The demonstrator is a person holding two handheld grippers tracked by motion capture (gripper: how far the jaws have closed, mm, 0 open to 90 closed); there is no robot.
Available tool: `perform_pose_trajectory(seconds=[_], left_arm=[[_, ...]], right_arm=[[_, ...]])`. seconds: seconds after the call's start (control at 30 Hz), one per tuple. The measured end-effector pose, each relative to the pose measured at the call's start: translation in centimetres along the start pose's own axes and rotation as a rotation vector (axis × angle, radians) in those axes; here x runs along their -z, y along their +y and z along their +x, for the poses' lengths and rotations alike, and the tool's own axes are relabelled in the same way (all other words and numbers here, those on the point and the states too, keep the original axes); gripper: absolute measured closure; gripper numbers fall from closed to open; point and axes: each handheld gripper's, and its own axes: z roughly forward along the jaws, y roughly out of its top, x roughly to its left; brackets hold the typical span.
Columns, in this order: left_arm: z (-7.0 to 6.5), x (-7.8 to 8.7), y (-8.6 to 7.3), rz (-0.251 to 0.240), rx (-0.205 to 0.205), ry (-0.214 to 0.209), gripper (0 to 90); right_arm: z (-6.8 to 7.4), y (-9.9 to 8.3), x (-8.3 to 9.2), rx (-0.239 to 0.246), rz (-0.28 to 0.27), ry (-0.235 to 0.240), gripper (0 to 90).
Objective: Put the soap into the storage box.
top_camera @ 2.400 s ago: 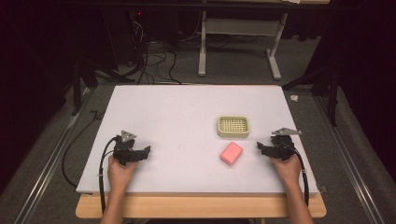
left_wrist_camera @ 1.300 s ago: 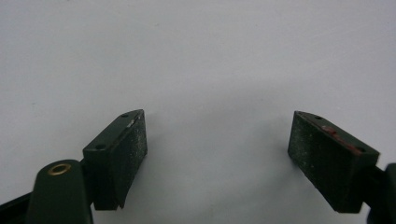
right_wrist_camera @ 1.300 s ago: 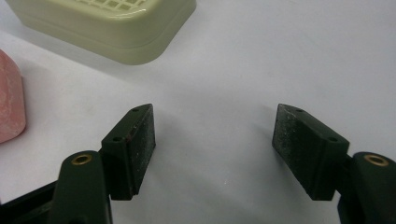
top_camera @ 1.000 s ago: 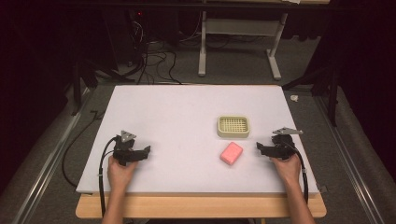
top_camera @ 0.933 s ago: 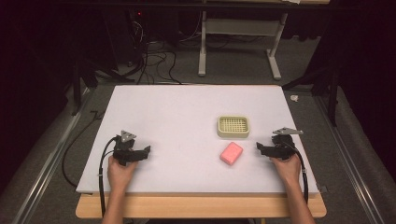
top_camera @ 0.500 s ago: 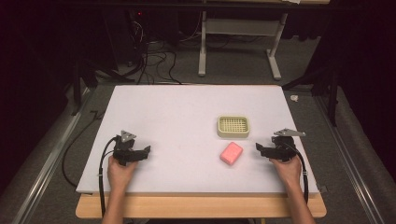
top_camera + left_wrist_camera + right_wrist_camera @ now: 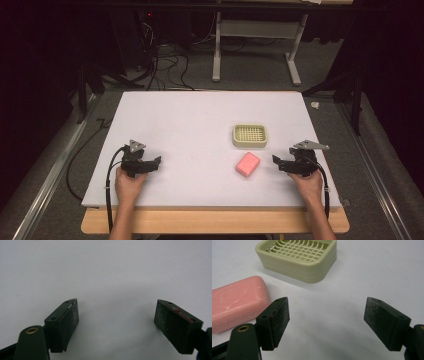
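A pink bar of soap (image 7: 248,164) lies flat on the white table (image 7: 190,120), right of the middle. Just behind it stands an empty pale green soap dish (image 7: 250,135) with a grid floor. My right gripper (image 7: 276,161) rests low on the table to the right of the soap and points left at it. Its jaws have just been opening and hold nothing. In the right gripper view (image 7: 325,322), the soap (image 7: 237,302) lies beside the left jaw and the dish (image 7: 298,257) sits farther ahead. My left gripper (image 7: 156,162) rests at the front left, open over bare table (image 7: 116,322).
A wooden lip (image 7: 215,220) runs along the table's near edge under both forearms. Dark floor with cables (image 7: 160,65) and a white stand's legs (image 7: 255,55) lies beyond the far edge. Metal rails (image 7: 45,185) flank the table.
The right gripper has shifted very slightly toward the person. The left hand, the soap and the dish stay where they were.
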Motion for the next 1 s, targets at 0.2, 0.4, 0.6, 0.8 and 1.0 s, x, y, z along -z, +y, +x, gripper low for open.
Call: perform_pose_trajectory(seconds=[0.2,0.4,0.6,0.8,1.0], left_arm=[[0.0,0.0,0.0,0.0,0.0,0.0,20.3],[0.0,0.0,0.0,0.0,0.0,0.0,20.2],[0.0,0.0,0.0,0.0,0.0,0.0,20.2],[0.0,0.0,0.0,0.0,0.0,0.0,20.2],[0.0,0.0,0.0,0.0,0.0,0.0,20.2]], right_arm=[[0.9,-0.1,0.4,0.016,-0.01,0.032,19.7],[2.1,-0.1,0.4,0.038,-0.014,0.071,19.0],[3.3,0.1,0.2,0.061,-0.013,0.112,17.6],[4.5,0.4,-0.2,0.092,-0.002,0.141,16.0],[5.2,0.6,-0.2,0.12,-0.007,0.152,14.9]])
